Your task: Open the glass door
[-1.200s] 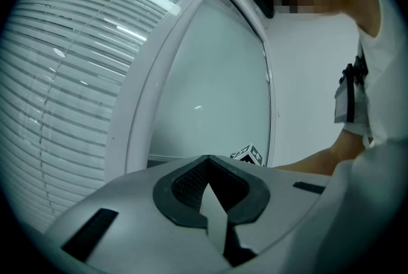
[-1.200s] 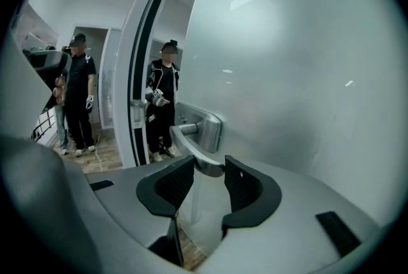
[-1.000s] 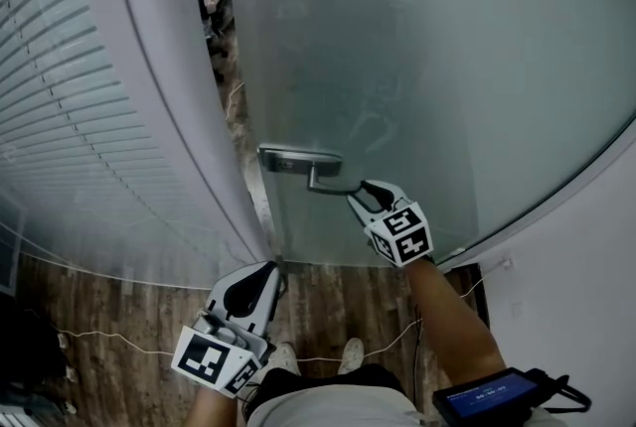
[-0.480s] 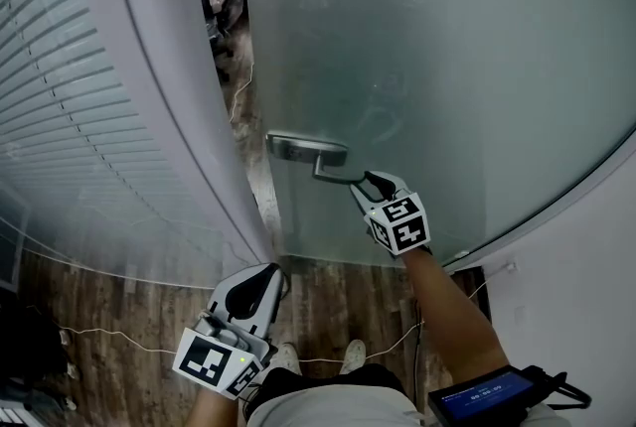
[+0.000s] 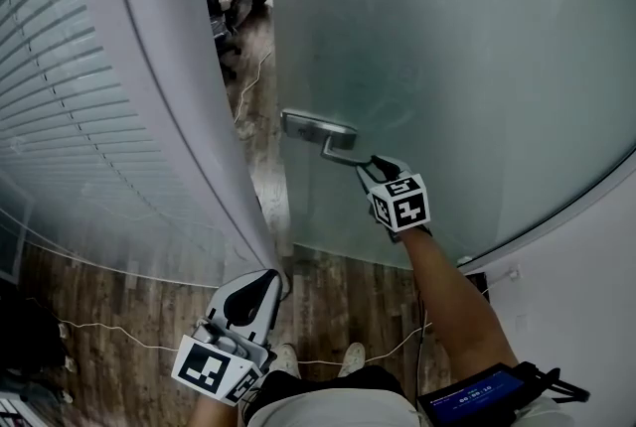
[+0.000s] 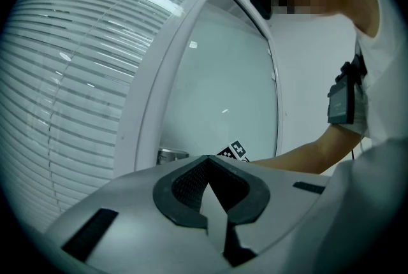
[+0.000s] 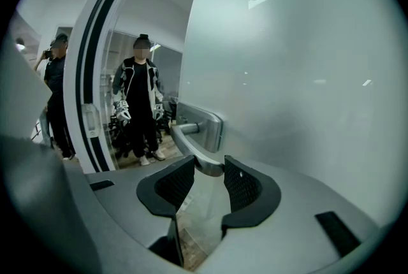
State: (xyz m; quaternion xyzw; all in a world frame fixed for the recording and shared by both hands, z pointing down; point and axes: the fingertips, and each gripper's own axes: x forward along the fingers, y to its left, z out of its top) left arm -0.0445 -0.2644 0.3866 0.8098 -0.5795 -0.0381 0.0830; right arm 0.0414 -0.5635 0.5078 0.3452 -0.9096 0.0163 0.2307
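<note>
Forearm (image 5: 449,301) stretched forward, my right gripper (image 5: 367,164) clamps the handle (image 5: 336,154) of the glass door (image 5: 467,58); I hold the left gripper (image 5: 268,276) low, level, jaws closed empty.

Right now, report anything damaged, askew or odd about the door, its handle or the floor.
Nothing stands out. The frosted glass door is ajar and unbroken, its lever handle intact, clamped at its end by the right gripper. Only a thin cable trails across the wood floor.

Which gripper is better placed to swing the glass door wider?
Right. The right gripper is closed on the door handle of the glass door. The left gripper hangs shut and empty, low by the door frame, away from the handle.
</note>
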